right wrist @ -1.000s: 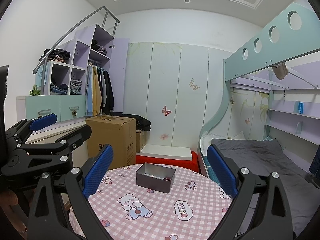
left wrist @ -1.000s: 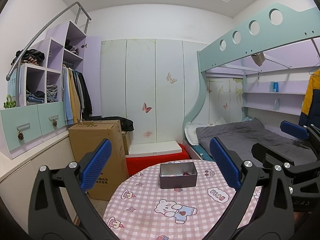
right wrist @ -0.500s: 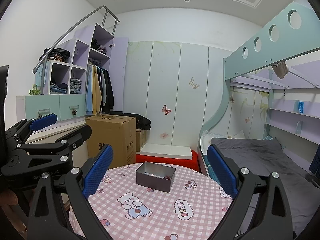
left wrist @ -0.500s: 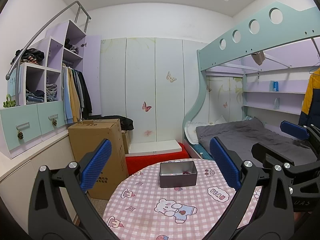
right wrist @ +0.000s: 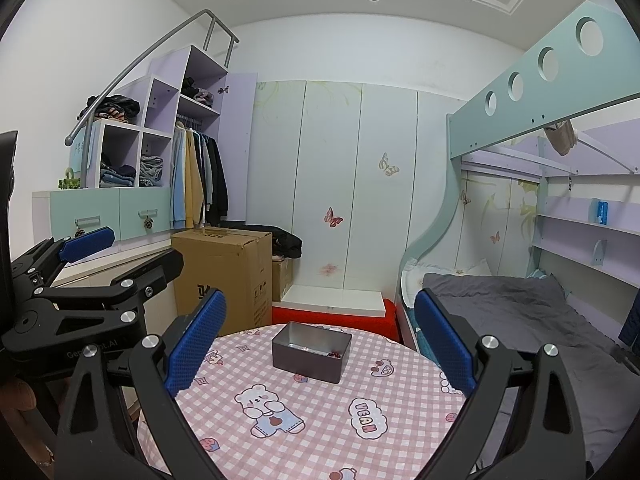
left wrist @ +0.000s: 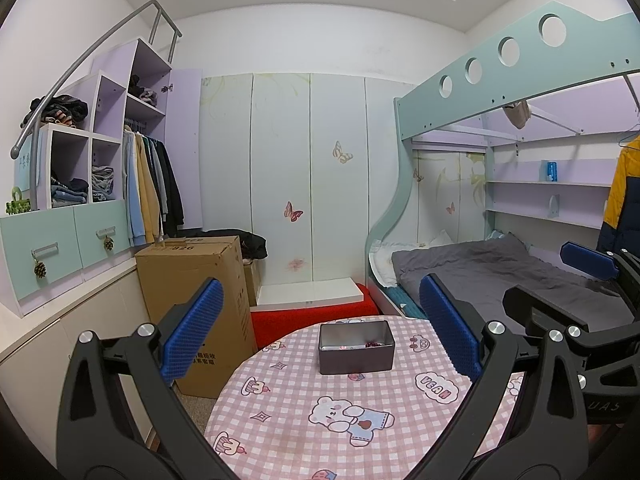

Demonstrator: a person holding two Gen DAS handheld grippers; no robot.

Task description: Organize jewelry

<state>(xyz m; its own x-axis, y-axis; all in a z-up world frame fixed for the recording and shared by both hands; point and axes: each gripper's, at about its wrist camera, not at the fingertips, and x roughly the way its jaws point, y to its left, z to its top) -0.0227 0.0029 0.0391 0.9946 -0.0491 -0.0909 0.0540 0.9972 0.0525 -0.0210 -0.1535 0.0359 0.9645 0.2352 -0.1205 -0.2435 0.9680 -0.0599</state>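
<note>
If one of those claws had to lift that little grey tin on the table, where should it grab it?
Probably by a long wall of the tin, from above: one finger inside, one outside. It is open-topped with thin upright walls, and looks too wide to span whole. The left gripper and right gripper are both open.

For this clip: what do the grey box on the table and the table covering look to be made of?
The grey box looks like thin metal, probably tin: its inner walls and floor show a dull, brushed sheen, and the outside is matte dark grey. The table covering looks like cloth or soft vinyl, pink checked with printed cartoons, draping over the round edge; I can't tell which.
</note>
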